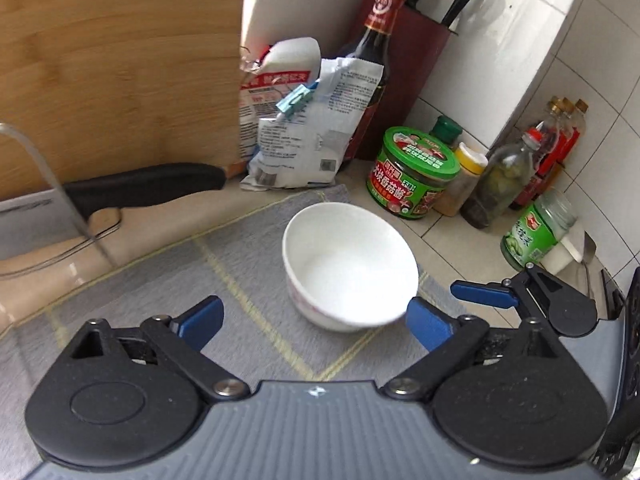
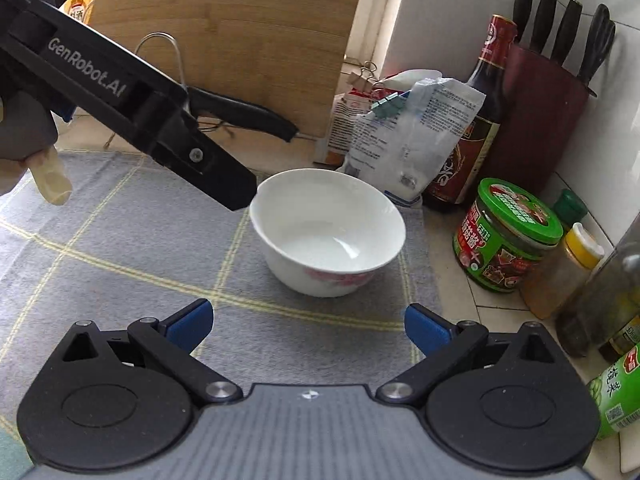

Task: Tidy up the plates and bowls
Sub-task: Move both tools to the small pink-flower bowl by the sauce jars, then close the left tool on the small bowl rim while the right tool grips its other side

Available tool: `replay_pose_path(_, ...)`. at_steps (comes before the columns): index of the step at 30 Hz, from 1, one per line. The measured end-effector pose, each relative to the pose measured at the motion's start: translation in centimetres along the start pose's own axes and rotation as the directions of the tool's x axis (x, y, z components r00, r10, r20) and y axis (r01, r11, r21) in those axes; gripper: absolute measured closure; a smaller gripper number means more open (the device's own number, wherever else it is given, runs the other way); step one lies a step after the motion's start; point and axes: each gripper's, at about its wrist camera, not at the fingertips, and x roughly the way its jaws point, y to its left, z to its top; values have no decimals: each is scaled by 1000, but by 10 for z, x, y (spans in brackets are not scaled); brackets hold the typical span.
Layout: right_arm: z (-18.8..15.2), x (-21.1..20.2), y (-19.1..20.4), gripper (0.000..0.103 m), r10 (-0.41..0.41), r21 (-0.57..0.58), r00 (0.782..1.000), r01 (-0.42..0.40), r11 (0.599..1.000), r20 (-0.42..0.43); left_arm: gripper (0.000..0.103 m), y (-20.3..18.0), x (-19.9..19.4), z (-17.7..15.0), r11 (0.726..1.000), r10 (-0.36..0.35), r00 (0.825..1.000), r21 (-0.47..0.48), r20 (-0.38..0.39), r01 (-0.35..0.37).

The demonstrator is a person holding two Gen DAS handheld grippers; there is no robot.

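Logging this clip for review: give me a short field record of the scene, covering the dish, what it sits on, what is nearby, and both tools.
dish: white ceramic bowl with a pink pattern, upright, empty
surface: grey cloth mat with yellow lines
nearby: green-lidded sauce jar to the bowl's right, off the mat; dark sauce bottle and white plastic bags behind
backdrop: upright bamboo cutting board
left tool: open, nothing held, bowl just ahead
right tool: open, nothing held, short of the bowl

**Camera setup: two wrist fisheyes, angled down**

Left wrist view: close above grey mat [image 1: 132,280], facing wall corner. Right wrist view: same heading, equally near. Shared: white bowl [image 1: 350,266], knife block [image 1: 400,80], green-lidded jar [image 1: 416,172]
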Motion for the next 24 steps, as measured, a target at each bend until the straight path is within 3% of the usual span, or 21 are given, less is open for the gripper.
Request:
replay_pose_path(10,18,33,-19,0,49,-56,999,-49,997,-8,19,-5,54,30,1000,4,998,4,-58,-4)
replay_pose_path(20,26,44,-20,1,73,-54,997,-74,996,-7,22,1,70,33,1000,-4,996,0,-84,4)
replay_pose_path(24,29,44,-18,4,76,-58,997,-76,995,-4,28,0,73,33,1000,-9,996,6,-90,10)
